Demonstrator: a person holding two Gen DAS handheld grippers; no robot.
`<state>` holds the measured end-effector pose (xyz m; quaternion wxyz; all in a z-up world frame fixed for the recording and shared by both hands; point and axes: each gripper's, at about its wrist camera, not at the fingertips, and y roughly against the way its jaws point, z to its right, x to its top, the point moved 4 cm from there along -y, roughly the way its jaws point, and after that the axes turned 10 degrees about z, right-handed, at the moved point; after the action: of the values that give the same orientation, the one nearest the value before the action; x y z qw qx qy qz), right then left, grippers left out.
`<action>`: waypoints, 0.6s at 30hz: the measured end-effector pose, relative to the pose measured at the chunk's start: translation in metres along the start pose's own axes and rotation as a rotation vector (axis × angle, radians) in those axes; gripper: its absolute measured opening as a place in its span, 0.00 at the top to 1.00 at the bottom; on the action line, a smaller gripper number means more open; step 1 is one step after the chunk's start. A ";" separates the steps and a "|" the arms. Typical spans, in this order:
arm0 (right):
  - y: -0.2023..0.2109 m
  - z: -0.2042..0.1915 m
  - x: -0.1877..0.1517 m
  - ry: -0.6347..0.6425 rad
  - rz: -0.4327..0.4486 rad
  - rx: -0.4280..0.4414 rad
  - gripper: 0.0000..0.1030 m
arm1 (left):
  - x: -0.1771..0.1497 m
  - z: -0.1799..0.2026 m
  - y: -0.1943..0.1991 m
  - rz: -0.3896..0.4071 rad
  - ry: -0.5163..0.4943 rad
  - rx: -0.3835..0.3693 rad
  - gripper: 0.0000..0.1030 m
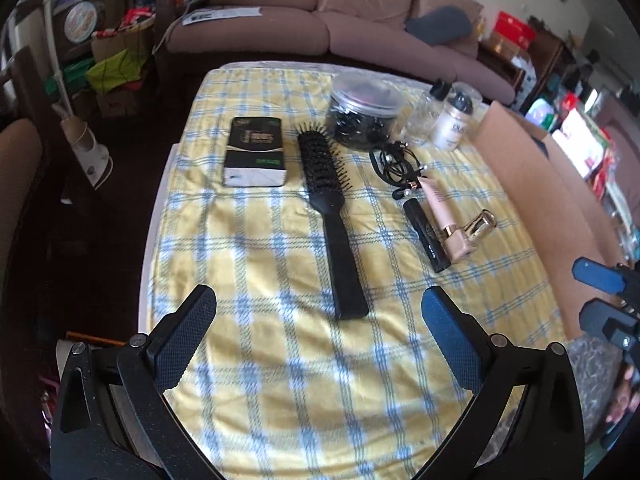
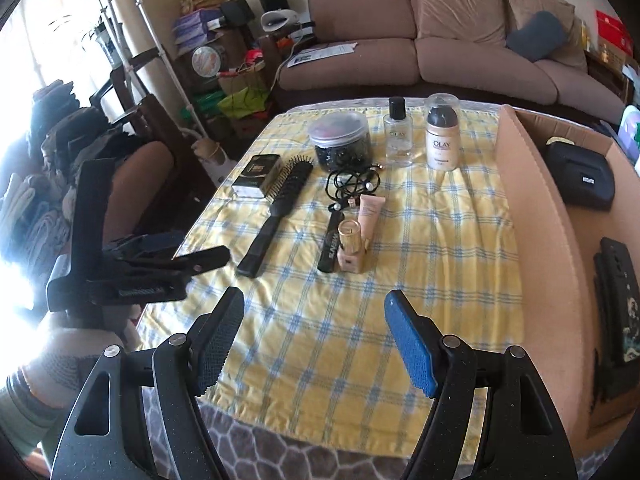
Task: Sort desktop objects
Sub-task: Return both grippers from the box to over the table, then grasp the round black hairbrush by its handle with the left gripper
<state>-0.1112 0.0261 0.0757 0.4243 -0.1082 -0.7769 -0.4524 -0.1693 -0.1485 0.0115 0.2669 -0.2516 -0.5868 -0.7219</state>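
Note:
On the yellow checked cloth [image 1: 280,380] lie a black hairbrush [image 1: 328,216], a dark box [image 1: 255,151], a clear jar of black hair ties [image 1: 362,114], loose black hair ties [image 1: 394,164], a pink tube [image 1: 438,208], a black tube [image 1: 426,236], a gold-capped bottle [image 1: 476,228] and two Olay bottles [image 2: 440,138]. My left gripper [image 1: 320,312] is open and empty, just short of the brush handle. My right gripper [image 2: 314,320] is open and empty over the near cloth [image 2: 320,360]; it also shows in the left wrist view [image 1: 600,292].
A cardboard box [image 2: 536,216] stands along the table's right side with a black case [image 2: 580,180] and a dark flat item [image 2: 616,300] inside. A sofa [image 2: 420,48] is behind the table. Clutter and a chair are at the left.

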 end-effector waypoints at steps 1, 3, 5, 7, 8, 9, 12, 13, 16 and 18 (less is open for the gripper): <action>-0.002 0.000 0.000 -0.007 0.008 0.006 0.27 | 0.002 0.002 -0.004 -0.002 -0.001 -0.003 0.00; -0.007 -0.002 0.001 -0.026 0.028 0.027 0.27 | 0.006 0.003 -0.014 -0.001 -0.007 0.007 0.01; -0.010 -0.004 0.003 -0.033 0.040 0.035 0.27 | 0.008 0.002 -0.024 -0.007 -0.005 0.017 0.02; -0.014 -0.006 0.008 -0.030 0.050 0.042 0.27 | 0.009 0.000 -0.035 -0.024 0.008 0.013 0.08; -0.015 -0.007 0.009 -0.028 0.052 0.046 0.28 | 0.009 0.000 -0.038 -0.032 0.010 0.009 0.13; -0.017 -0.007 0.010 -0.028 0.053 0.050 0.29 | 0.009 0.000 -0.043 -0.041 0.010 0.004 0.16; -0.021 -0.006 0.012 -0.046 0.056 0.074 0.40 | 0.004 0.002 -0.055 -0.078 0.030 -0.044 0.29; -0.023 -0.005 0.013 -0.052 0.056 0.079 0.43 | 0.002 0.002 -0.056 -0.073 0.029 -0.040 0.30; -0.026 -0.004 0.011 -0.070 0.057 0.092 0.45 | 0.001 0.006 -0.055 -0.059 -0.008 -0.027 0.47; -0.027 -0.005 0.010 -0.076 0.056 0.097 0.45 | 0.000 0.004 -0.052 -0.057 -0.005 -0.032 0.70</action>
<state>-0.1298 0.0046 0.0678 0.4119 -0.1265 -0.8100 -0.3979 -0.2050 -0.1358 -0.0247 0.2409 -0.2409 -0.5829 -0.7377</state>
